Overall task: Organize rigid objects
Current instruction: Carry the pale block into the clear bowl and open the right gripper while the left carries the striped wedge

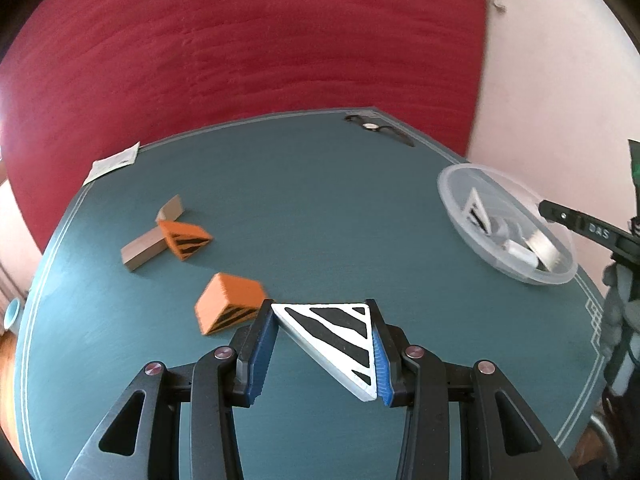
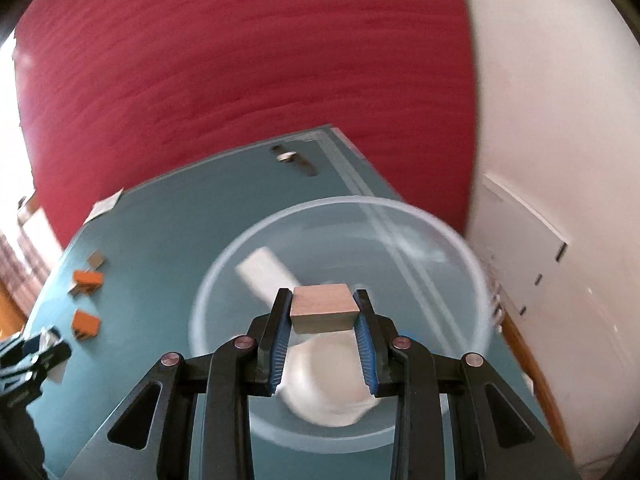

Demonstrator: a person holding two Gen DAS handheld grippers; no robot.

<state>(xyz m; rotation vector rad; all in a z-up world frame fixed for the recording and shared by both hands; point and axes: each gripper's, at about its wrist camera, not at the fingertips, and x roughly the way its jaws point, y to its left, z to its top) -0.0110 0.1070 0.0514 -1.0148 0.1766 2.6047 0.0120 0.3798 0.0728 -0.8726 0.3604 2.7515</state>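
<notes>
My left gripper [image 1: 322, 312] is shut on a white wedge with black stripes [image 1: 340, 340] and holds it above the teal table [image 1: 304, 200]. My right gripper [image 2: 322, 300] is shut on a plain wooden block [image 2: 323, 307] and holds it over the clear plastic bowl [image 2: 472, 280]. The bowl also shows in the left wrist view [image 1: 452, 200], with a white striped wedge [image 1: 478, 210] and pale pieces inside. Two orange striped wedges [image 1: 228, 308] [image 1: 186, 240] and two wooden blocks [image 1: 142, 254] [image 1: 171, 208] lie on the table's left part.
A wristwatch [image 1: 376, 126] lies at the table's far edge. A paper slip [image 1: 114, 164] sits at the far left corner. A red wall rises behind the table, a pale wall to the right. The right gripper's black frame [image 1: 592, 232] reaches over the bowl.
</notes>
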